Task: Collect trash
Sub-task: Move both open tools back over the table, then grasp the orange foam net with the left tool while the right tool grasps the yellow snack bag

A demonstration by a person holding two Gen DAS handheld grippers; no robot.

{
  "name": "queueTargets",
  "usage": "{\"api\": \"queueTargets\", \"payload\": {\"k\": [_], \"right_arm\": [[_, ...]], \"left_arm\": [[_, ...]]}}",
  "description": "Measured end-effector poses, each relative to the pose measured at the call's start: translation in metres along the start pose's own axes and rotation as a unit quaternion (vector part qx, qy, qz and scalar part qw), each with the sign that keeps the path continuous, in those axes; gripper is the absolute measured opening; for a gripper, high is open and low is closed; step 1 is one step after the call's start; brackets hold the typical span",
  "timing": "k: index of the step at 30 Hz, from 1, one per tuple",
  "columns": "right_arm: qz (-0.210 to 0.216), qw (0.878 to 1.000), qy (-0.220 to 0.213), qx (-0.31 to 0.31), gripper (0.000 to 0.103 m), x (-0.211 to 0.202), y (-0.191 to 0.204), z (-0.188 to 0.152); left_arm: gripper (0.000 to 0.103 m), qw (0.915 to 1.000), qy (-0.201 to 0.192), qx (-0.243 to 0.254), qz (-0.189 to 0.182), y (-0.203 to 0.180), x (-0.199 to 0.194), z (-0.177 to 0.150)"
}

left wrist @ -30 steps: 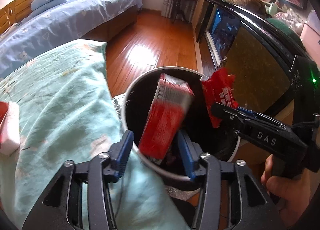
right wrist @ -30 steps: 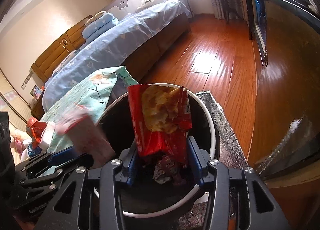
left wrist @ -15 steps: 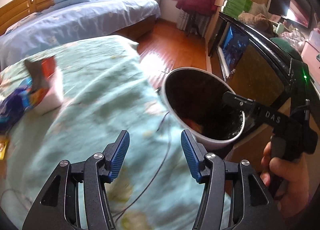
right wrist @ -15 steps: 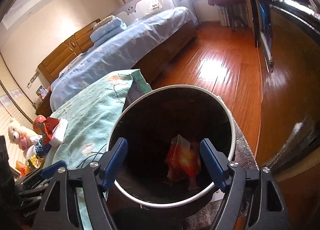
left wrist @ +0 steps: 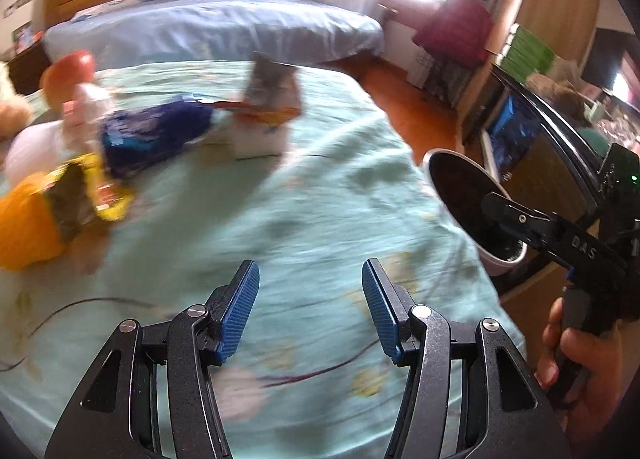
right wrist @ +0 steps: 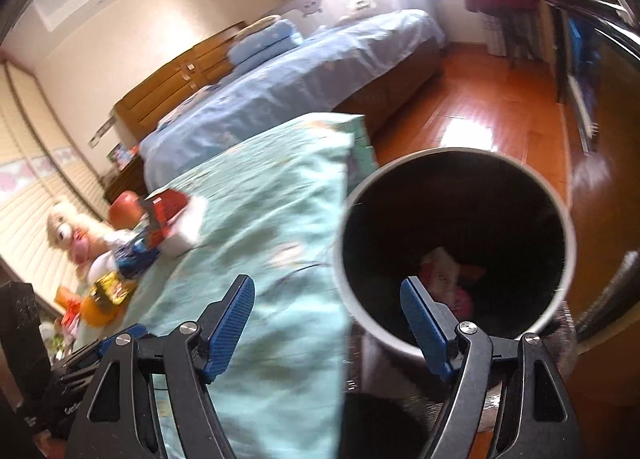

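Crumpled red, pink and white wrappers (right wrist: pixel 444 275) lie at the bottom of the round white-rimmed black bin (right wrist: pixel 560 211) beside the mint floral bedspread (left wrist: pixel 320 195), while the left gripper (left wrist: pixel 310 311) and right gripper (right wrist: pixel 326 319) hover with jaws apart, empty.

Mint-green bedspread (left wrist: pixel 320 195) with faint yellow flowers and dark thin stems. Black-lined bin (right wrist: pixel 452 243), pale rim, red and pink wrappers (right wrist: pixel 444 275) inside. Near the bedspread's far left corner: dark-blue packet (left wrist: pixel 152 135), yellow packet (left wrist: pixel 80 195), blurred, perhaps orange-edged. Blue ribbed pads (left wrist: pixel 240 311) on black tool.
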State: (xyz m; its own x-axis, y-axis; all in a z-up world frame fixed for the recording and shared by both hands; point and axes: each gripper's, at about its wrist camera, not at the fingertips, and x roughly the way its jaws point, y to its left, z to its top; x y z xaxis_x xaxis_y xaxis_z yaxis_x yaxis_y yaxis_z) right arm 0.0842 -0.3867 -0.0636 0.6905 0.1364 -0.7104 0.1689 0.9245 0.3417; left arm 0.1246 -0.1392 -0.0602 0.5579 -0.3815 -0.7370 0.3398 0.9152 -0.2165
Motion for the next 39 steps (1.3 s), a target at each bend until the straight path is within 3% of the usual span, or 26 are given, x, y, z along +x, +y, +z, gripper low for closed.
{"api": "queueTargets", "payload": {"k": [12,25,29,34,39], "right_arm": [[0.057,0.995,0.038,-0.071,0.077,0.026,0.088,-0.024],[0.094,0.986,0.064,-0.124,0.077,0.046,0.153,-0.043],[0.106,0.982,0.07,-0.14,0.077,0.053,0.172,-0.048],[0.115,0.977,0.075,-0.16,0.076,0.061,0.193,-0.05],[0.122,0.974,0.079,-0.171,0.061,0.071,0.211,-0.05]], "left_arm": [[0.054,0.9962,-0.02,-0.062,0.059,0.074,-0.035,-0.024],[0.054,0.9865,-0.04,-0.113,0.112,0.142,-0.068,-0.038],[0.054,0.985,-0.048,-0.126,0.108,0.161,-0.074,-0.036],[0.054,0.9882,-0.048,-0.105,0.1,0.174,-0.072,-0.026],[0.054,0.9905,-0.042,-0.09,0.095,0.186,-0.067,-0.017]]}}
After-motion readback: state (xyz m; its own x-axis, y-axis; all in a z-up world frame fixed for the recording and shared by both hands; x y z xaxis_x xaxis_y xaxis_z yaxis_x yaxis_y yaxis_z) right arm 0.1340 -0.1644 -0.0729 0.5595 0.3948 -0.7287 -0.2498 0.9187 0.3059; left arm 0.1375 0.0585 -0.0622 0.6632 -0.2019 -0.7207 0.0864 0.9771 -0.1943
